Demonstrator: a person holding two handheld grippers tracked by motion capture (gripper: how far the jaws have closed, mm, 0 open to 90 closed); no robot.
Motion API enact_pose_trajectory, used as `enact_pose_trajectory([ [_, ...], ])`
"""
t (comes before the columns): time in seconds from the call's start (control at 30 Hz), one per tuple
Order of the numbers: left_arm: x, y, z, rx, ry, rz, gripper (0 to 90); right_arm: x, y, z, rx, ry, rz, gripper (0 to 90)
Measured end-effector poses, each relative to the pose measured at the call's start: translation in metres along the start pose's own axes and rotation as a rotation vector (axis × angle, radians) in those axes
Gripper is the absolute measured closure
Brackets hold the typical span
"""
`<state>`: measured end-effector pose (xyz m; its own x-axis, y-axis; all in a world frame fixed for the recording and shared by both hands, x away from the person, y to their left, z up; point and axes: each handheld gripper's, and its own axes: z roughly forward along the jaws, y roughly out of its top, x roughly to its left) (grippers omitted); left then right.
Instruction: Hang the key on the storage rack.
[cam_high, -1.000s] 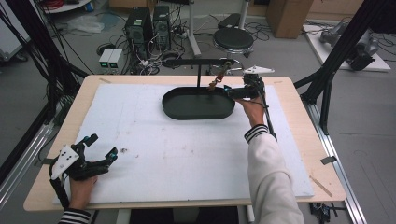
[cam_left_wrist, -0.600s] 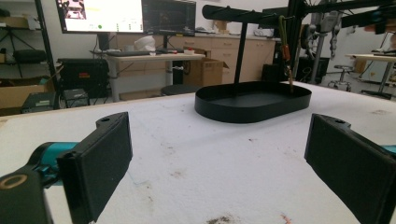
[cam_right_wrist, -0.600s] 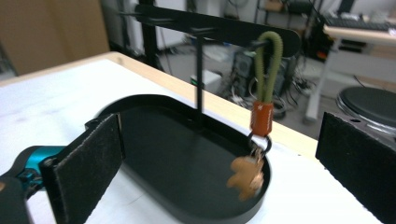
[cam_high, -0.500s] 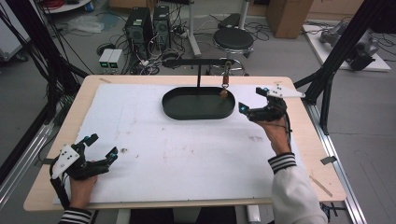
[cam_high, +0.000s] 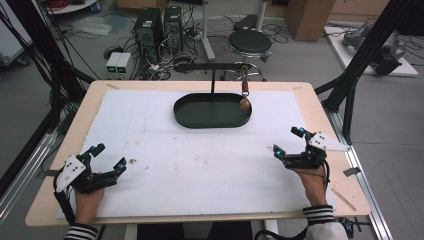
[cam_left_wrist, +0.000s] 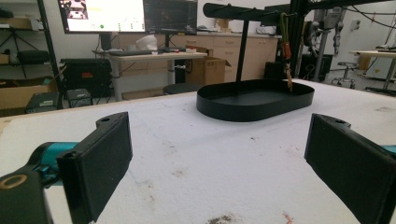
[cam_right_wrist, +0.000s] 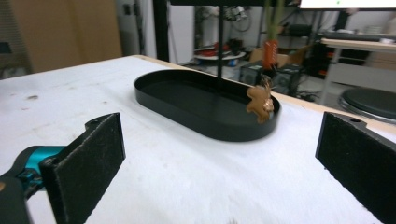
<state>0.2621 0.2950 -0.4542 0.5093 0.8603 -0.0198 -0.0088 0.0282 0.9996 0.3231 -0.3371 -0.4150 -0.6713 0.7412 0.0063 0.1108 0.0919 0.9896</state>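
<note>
I rest both grippers, left (cam_high: 107, 172) and right (cam_high: 288, 147), jaws wide and empty, on the bench (cam_high: 200, 170). The charm (cam_high: 244, 103) hangs from the stand (cam_high: 212, 66) over its tray (cam_high: 200, 120), so nothing needs holding.

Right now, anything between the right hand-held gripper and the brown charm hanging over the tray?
Nothing visible. The right hand-held gripper, jaws open, has bare white mat between it and the brown charm hanging from the stand above the black tray's right end.

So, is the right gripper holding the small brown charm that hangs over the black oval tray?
No, the right gripper rests open near the table edge, well apart from the brown charm hanging above the black oval tray.
</note>
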Motion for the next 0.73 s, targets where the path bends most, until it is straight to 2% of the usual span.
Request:
enact_pose_trajectory([
  [0.13,0.000,0.000,0.000,0.001,0.000,0.005,8.0,0.005,-0.019,-0.012,-0.048,-0.053,0.004,0.3],
  [0.2,0.000,0.000,0.000,0.001,0.002,0.003,8.0,0.007,-0.027,-0.015,-0.076,-0.081,-0.023,0.3],
  [0.3,0.000,0.000,0.000,0.000,0.002,0.003,8.0,0.011,-0.036,-0.018,-0.110,-0.070,-0.012,0.3],
  [0.4,0.000,0.000,0.000,0.001,0.001,0.005,8.0,0.011,-0.038,-0.017,-0.104,-0.063,-0.015,0.3],
  [0.53,-0.001,0.000,0.000,-0.001,0.001,0.003,8.0,0.010,-0.040,-0.018,-0.119,-0.071,0.016,0.3],
  [0.73,0.000,0.000,-0.001,-0.004,0.001,0.004,8.0,0.011,-0.041,-0.018,-0.128,-0.075,0.007,0.3],
])
